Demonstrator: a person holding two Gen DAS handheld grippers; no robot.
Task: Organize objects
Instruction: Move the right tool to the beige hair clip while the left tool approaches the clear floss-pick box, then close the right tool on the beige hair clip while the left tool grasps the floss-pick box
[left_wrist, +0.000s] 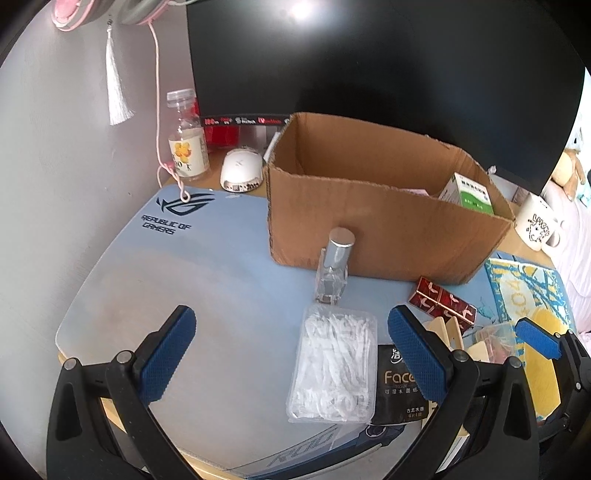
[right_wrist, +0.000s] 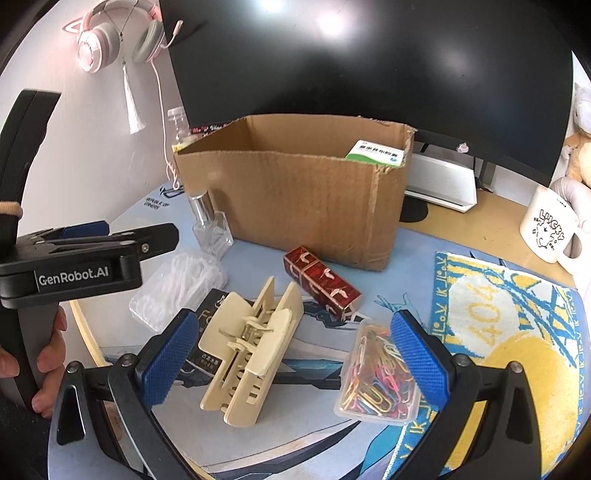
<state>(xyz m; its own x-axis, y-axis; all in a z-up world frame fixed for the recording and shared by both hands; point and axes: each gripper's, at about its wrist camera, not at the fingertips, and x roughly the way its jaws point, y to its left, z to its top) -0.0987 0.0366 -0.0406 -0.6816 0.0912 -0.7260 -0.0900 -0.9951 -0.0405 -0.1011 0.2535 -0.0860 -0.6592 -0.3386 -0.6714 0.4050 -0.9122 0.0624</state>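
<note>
Gaping right tongs (right_wrist: 293, 356) straddle hair clip (right_wrist: 251, 354), touching nothing.

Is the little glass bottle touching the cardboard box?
Apart. The right wrist view shows blue mat between the bottle and the box.

A wooden table (right_wrist: 491, 218) carries a pale blue desk mat (left_wrist: 221, 266); a white mug (right_wrist: 548, 227) stands at 3 o'clock.

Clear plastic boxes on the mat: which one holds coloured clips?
The paper clip box, by the right gripper. The floss pick box holds only white picks.
</note>
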